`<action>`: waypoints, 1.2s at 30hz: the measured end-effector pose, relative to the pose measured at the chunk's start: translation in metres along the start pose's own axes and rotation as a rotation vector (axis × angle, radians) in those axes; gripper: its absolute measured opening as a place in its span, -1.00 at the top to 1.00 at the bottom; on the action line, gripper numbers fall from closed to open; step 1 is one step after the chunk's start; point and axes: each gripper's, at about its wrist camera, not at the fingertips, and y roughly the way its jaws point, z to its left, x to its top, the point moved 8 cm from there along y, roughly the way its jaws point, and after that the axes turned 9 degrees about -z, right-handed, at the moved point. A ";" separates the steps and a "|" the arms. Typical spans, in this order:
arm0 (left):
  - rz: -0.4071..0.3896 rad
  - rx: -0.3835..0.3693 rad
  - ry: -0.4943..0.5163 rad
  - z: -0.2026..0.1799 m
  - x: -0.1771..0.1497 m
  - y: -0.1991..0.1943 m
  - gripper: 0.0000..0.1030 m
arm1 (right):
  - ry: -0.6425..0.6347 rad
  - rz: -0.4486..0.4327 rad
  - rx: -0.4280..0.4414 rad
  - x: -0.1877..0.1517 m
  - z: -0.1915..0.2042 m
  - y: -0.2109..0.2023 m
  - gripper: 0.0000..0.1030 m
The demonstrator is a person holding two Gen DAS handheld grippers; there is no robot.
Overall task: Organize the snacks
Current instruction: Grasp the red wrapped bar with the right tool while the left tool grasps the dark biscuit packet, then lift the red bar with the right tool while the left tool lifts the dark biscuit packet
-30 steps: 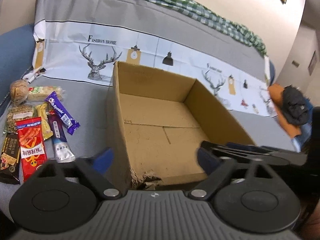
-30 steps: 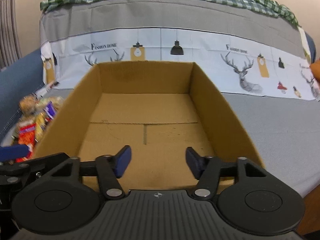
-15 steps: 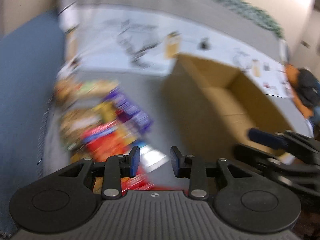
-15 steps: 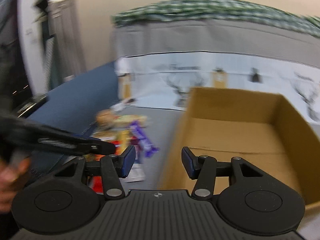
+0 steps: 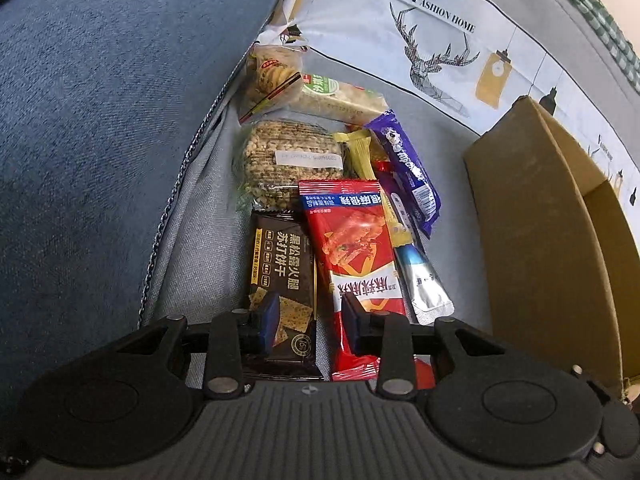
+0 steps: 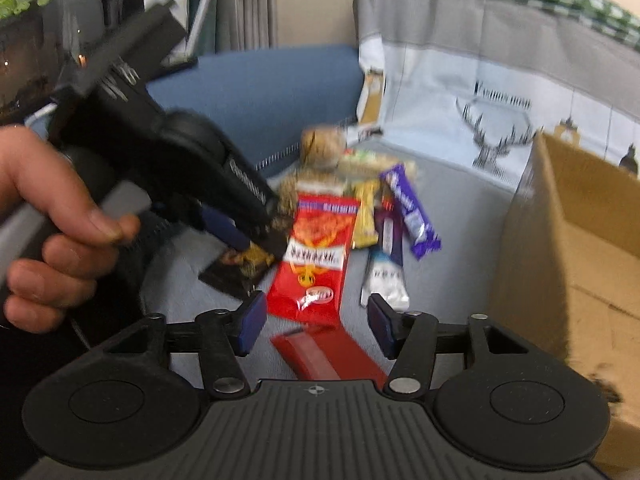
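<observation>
A pile of snack packets lies on the grey sofa seat. My left gripper (image 5: 308, 318) is open just above the near end of a black cracker packet (image 5: 280, 264) and a red packet (image 5: 352, 240). Beyond lie a round seed cake (image 5: 288, 160), a purple bar (image 5: 408, 168), a silver-tipped stick (image 5: 420, 276) and a noodle bag (image 5: 272, 76). My right gripper (image 6: 316, 324) is open and empty above a flat red packet (image 6: 328, 354), near the large red packet (image 6: 316, 252). The left gripper (image 6: 256, 232) shows there over the black packet (image 6: 236, 272).
An open cardboard box (image 5: 552, 240) stands to the right of the snacks; it also shows in the right wrist view (image 6: 580, 248). A blue cushion (image 5: 100, 120) rises on the left. A deer-print cover (image 5: 440, 32) hangs on the sofa back.
Both grippers swung left from the cardboard box to the snack pile. The left gripper narrowed its opening and dropped low over the black and red packets.
</observation>
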 end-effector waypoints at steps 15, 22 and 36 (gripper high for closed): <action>-0.017 0.145 0.142 -0.017 -0.007 0.017 -0.13 | -0.033 0.205 -0.001 -0.039 -0.003 0.028 -0.38; 0.079 0.127 0.082 -0.008 -0.010 0.029 -0.09 | 0.010 0.212 -0.007 -0.038 -0.008 0.023 -0.03; -0.182 -0.097 -0.033 -0.007 0.007 -0.024 0.27 | 0.084 0.023 0.057 -0.002 -0.003 0.000 0.13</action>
